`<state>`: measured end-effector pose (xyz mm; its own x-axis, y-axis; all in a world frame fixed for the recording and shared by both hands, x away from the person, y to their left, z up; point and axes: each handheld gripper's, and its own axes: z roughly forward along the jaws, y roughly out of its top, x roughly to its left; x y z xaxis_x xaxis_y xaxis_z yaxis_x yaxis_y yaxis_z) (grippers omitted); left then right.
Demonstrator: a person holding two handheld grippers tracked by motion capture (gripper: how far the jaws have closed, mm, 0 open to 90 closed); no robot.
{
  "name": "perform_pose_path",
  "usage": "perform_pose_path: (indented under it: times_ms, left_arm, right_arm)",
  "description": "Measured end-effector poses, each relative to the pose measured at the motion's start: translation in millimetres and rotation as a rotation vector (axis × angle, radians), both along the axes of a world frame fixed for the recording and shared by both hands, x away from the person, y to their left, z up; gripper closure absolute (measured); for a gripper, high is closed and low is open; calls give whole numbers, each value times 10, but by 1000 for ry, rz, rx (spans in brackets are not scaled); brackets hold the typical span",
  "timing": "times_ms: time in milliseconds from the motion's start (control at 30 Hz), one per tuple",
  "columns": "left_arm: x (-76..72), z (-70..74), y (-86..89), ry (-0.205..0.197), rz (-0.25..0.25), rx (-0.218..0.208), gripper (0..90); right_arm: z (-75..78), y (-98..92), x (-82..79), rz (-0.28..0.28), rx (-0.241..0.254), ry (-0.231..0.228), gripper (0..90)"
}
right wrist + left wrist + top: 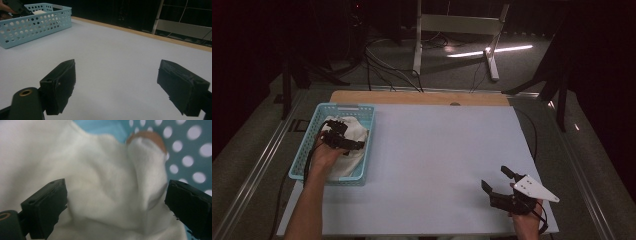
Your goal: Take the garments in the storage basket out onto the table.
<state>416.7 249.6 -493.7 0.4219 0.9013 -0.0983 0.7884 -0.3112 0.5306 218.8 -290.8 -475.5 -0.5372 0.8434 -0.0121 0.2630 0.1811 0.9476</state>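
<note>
A light blue perforated basket (pixel 344 106) stands at the table's left, with a crumpled white cloth (pixel 356 132) inside it. My left gripper (pixel 339 135) reaches down into the basket over the cloth. In the left gripper view its jaws (pixel 116 192) stand wide apart, a raised fold of the white cloth (pixel 105 180) bulges between them, and the basket wall (pixel 190 150) shows behind. My right gripper (pixel 496 177) rests near the table's front right corner, open and holding nothing. The right gripper view has its jaws (pixel 116 75) spread over bare table, with the basket (pixel 32 25) far off at the left.
A pale mat (pixel 437 150) covers the table, and a wooden edge (pixel 419 97) runs along the far side. Beyond it, cables (pixel 382 65) lie on the floor beside a white metal stand (pixel 457 25). Dark posts stand at either side.
</note>
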Motion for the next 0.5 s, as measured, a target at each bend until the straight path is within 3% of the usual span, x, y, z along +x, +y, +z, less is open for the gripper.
perform_pose_path:
  times_ms: [100, 300, 333, 400, 433, 500]
  left_arm:
    - [22, -47, -5, 56, 13, 24, 45]
    - [37, -72, -12, 97, 35, 53, 81]
    - [43, -82, -16, 116, 56, 79, 128]
    - [47, -72, -13, 119, 68, 84, 192]
    - [44, -43, 1, 115, 97, 100, 288]
    - [43, -24, 16, 118, 98, 102, 494]
  right_arm:
    - [1, 3, 0, 1, -2, 0, 153]
    - [1, 3, -1, 1, 0, 0, 153]
    - [2, 4, -1, 1, -1, 0, 154]
    - [2, 5, -1, 2, -1, 0, 154]
    - [2, 6, 1, 3, -3, 0, 155]
    - [1, 7, 1, 4, -4, 0, 154]
